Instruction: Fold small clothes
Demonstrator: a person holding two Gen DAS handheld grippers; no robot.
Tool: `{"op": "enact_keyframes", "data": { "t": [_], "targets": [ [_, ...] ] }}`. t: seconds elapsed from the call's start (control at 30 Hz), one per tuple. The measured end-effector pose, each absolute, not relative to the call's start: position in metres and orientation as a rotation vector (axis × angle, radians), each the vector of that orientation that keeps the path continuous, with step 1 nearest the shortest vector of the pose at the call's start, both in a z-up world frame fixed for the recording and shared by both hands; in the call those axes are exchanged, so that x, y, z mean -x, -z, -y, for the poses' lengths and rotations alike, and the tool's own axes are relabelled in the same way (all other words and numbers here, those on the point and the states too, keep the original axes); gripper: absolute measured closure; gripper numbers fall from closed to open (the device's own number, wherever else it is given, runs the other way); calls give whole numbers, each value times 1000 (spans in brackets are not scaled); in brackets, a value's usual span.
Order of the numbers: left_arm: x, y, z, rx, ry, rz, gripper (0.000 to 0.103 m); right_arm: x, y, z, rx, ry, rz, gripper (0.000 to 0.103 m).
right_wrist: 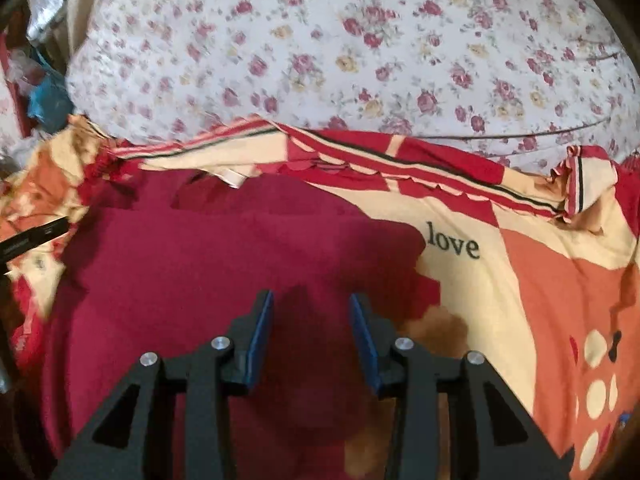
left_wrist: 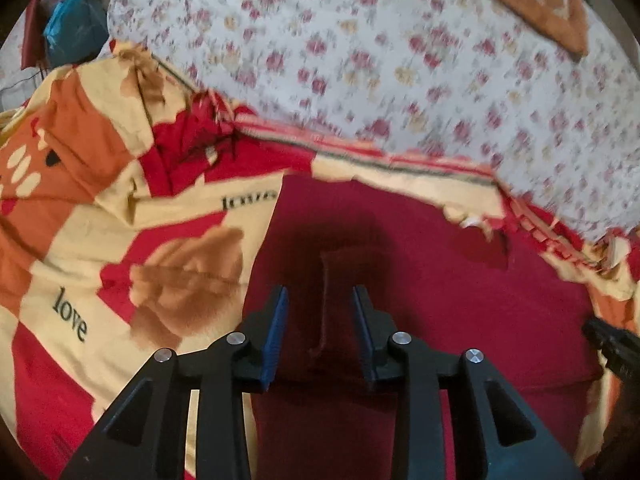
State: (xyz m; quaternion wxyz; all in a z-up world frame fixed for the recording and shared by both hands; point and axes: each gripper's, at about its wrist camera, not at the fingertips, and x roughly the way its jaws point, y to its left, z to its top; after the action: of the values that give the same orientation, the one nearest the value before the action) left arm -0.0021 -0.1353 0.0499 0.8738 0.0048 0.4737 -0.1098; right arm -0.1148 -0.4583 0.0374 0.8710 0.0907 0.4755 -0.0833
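To the left of the left gripper lies a patterned bedcover in red, cream and orange blocks, printed with brown bear shapes and the word "love". The gripper hangs with its blue-padded jaws parted and nothing between them, over a dark red garment spread flat on that cover. A raised crease in the cloth runs straight ahead of the gap between the jaws. Beyond the garment sits a floral pillow, white with small red and yellow flowers. At the far right edge of this view a black part of the other tool pokes in.

From the right wrist camera, the same dark red garment spreads to the left of and beneath the right gripper, whose jaws are likewise apart and empty. Its shadow falls on the cloth just ahead. The garment's right edge lies close beside the gripper, and past it the bedcover shows another "love". The floral pillow fills the far side.
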Motion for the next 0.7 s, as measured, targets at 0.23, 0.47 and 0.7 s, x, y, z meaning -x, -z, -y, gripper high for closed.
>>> {"op": "enact_keyframes", "data": {
  "t": [0.23, 0.47, 0.7],
  "targets": [
    [4, -34, 137, -59, 226, -990, 91, 130, -42, 469, -225, 182, -1004, 60],
    [15, -43, 136, -52, 220, -984, 91, 160, -30, 456, -190, 165, -1084, 53],
    [49, -66, 129, -91, 234, -949, 91, 191, -60, 455, -283, 151, -991, 41]
  ]
}}
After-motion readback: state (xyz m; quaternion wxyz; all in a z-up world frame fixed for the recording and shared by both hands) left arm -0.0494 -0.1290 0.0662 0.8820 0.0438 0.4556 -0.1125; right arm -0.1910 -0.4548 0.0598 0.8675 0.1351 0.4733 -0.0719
